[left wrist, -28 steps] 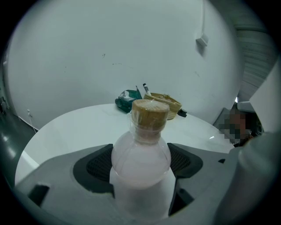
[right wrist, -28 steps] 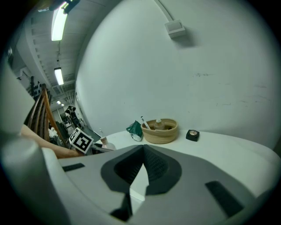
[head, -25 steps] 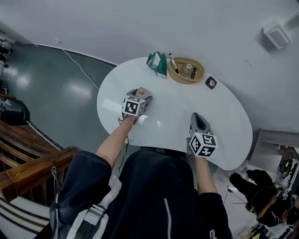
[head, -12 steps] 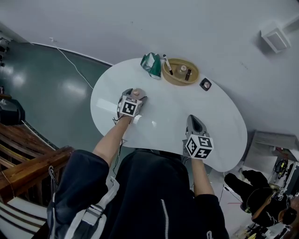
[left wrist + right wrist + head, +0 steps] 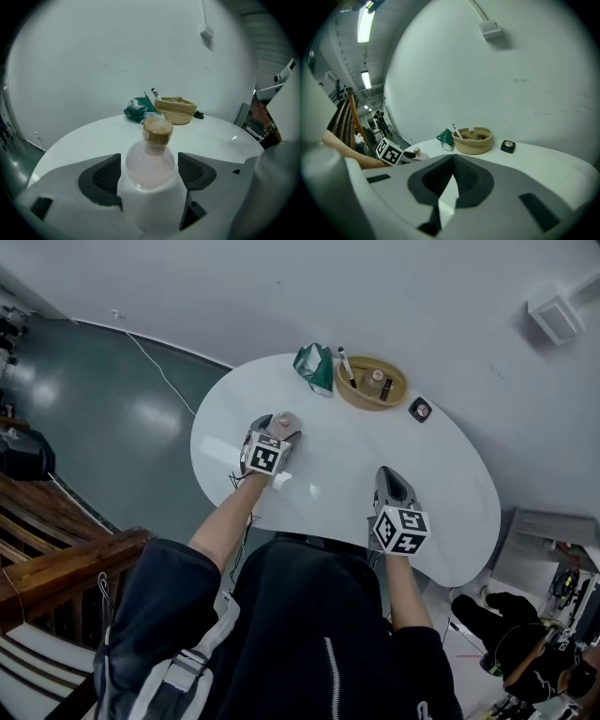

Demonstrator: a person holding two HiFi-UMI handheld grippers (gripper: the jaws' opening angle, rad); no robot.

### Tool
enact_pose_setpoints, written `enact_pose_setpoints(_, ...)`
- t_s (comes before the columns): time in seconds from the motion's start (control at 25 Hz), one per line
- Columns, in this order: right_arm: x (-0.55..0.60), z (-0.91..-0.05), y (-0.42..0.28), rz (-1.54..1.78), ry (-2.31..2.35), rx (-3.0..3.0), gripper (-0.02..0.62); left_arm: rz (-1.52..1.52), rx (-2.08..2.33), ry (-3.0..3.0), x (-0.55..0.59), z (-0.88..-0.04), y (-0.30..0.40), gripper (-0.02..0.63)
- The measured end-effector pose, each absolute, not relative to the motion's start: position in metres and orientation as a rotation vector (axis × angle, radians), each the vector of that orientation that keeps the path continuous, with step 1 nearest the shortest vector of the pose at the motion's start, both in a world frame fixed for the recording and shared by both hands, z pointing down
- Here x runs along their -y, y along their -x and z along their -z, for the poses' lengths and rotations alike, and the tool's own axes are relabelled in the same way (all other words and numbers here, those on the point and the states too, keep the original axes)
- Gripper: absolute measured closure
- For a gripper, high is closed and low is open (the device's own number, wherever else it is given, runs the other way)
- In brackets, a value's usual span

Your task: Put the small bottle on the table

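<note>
bottle (image 5: 149, 166) pale pink, cork (image 5: 157, 131) tan | table (image 5: 441, 465) white | basket (image 5: 176, 113) tan woven | pouch (image 5: 316, 367) green

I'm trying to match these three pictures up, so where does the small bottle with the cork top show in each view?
Head view: the small bottle is left of centre, in the left gripper.
Left gripper view: centre foreground, between the fingers.
Right gripper view: small, at left, beside the marker cube.
Shared landmark: the woven basket, beyond the bottle in all three.
</note>
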State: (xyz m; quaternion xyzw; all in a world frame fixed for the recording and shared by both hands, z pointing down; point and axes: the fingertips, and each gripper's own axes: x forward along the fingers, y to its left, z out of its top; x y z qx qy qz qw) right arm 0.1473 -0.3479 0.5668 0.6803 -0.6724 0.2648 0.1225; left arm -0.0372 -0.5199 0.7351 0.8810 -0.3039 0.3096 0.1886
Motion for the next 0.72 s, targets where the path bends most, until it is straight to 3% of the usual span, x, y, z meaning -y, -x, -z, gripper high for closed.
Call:
enact_pose_setpoints(0.08, 0.351, -0.565, -0.140, -0.759, -1.970, 1.987, 0.594, -0.851, 0.869, -2.490, 0.512, -0.726, 0.047, 0.246)
enact_pose_setpoints(0.16, 0.355, -0.564, -0.131, -0.741, -1.951, 2.017, 0.594, -0.831, 0.896, -2.523, 0.504, -0.712, 0.056, 0.323)
enact_pose_setpoints(0.36, 0.369, -0.554, -0.106, -0.685, -1.914, 2.098, 0.594, -0.715, 0.971, -2.583, 0.491, -0.673, 0.076, 0.438)
enact_pose_setpoints(0.52, 0.380, -0.544, -0.091, -0.632, -1.887, 2.159, 0.594, -0.610, 1.047, -2.616, 0.484, -0.637, 0.092, 0.590)
enact_pose_setpoints(0.72, 0.387, -0.533, -0.080, -0.567, -1.868, 2.214, 0.594, -0.530, 1.106, -2.688, 0.474, -0.591, 0.102, 0.606)
